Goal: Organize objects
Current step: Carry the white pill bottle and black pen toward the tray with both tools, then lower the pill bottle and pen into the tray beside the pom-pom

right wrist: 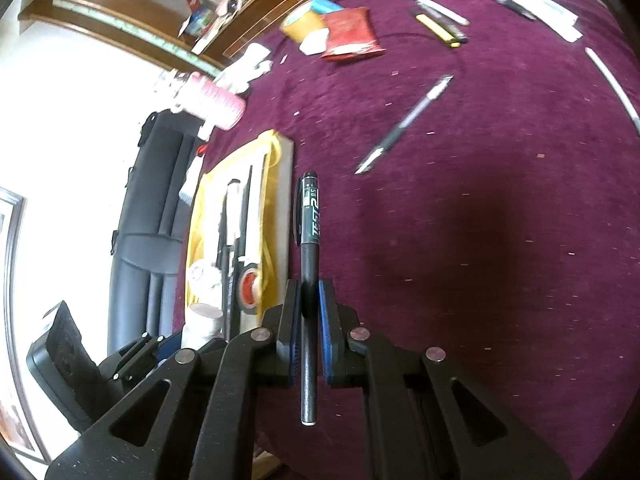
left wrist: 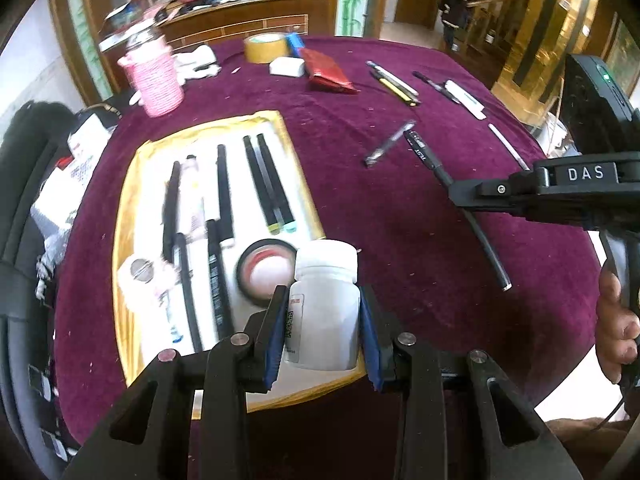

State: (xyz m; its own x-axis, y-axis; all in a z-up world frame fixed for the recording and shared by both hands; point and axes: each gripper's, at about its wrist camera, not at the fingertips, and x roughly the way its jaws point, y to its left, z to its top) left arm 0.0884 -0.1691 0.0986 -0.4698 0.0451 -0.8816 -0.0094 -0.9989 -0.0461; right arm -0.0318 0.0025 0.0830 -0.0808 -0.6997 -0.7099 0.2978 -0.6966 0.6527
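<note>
Two grippers fill the lower edges of the views, each pinching something. In the left wrist view, the left gripper has its blue pads pressed against the sides of a white plastic bottle, held upright at lower centre, over the near edge of a yellow-rimmed tray. Just behind the bottle, inside the tray, lies a black roll of tape with a pinkish core; to its left several dark pens lie in rows on the white tray floor, with a small white roll at the tray's lower left.

At the right of that view the right gripper reaches in from the edge, clamped on a black pen that slants down toward lower right; a hand grips its handle. The right wrist view shows the same hold from close: the right gripper is pressed together on the black pen, whose printed cap points up the frame, beside the tray's edge.

Farther up on the purple tablecloth, a loose silver-and-black pen lies alone. Beyond it, toward the top, sit a pink woven cup at upper left, a yellow tape roll, a red packet, and more pens scattered at upper right.
</note>
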